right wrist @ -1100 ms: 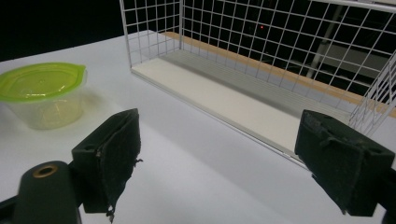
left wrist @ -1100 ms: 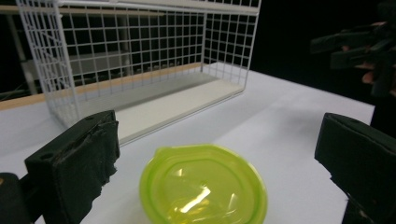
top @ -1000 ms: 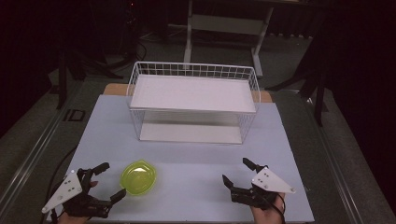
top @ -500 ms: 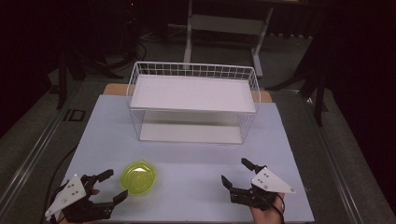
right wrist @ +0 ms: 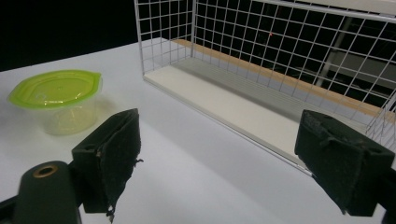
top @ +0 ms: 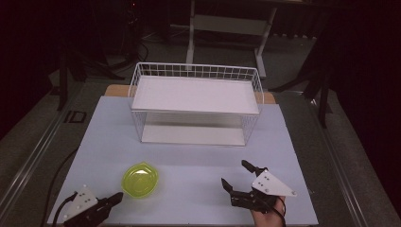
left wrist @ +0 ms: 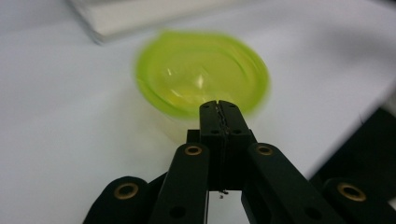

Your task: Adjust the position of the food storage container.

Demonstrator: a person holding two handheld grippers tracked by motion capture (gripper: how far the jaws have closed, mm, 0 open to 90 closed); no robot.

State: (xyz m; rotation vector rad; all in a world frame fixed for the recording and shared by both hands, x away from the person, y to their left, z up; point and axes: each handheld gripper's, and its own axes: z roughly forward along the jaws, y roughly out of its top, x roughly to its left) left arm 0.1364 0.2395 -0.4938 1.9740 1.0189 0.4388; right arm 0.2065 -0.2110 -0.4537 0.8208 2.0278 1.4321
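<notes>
A clear container with a lime-green lid (top: 140,178) stood near the worktop's (top: 189,156) front edge, left of centre. The left gripper (top: 115,199) sat just beside it, jaws clenched on nothing. The right gripper (top: 237,176), near the front right corner, had its jaws spread wide, facing the white wire basket (top: 196,104) toward the rear edge.

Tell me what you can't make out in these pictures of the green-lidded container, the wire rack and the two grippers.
- Container: blurred in the left gripper view, and its near edge sits behind the shut jaws; contents can't be told.
- Left gripper: cut off by the high view's bottom edge, so the hand holding it is hidden.
- Wire rack: cut off by the top and right edges of the right gripper view.
- Right gripper: the hand under it is mostly hidden by the grey plate.
</notes>
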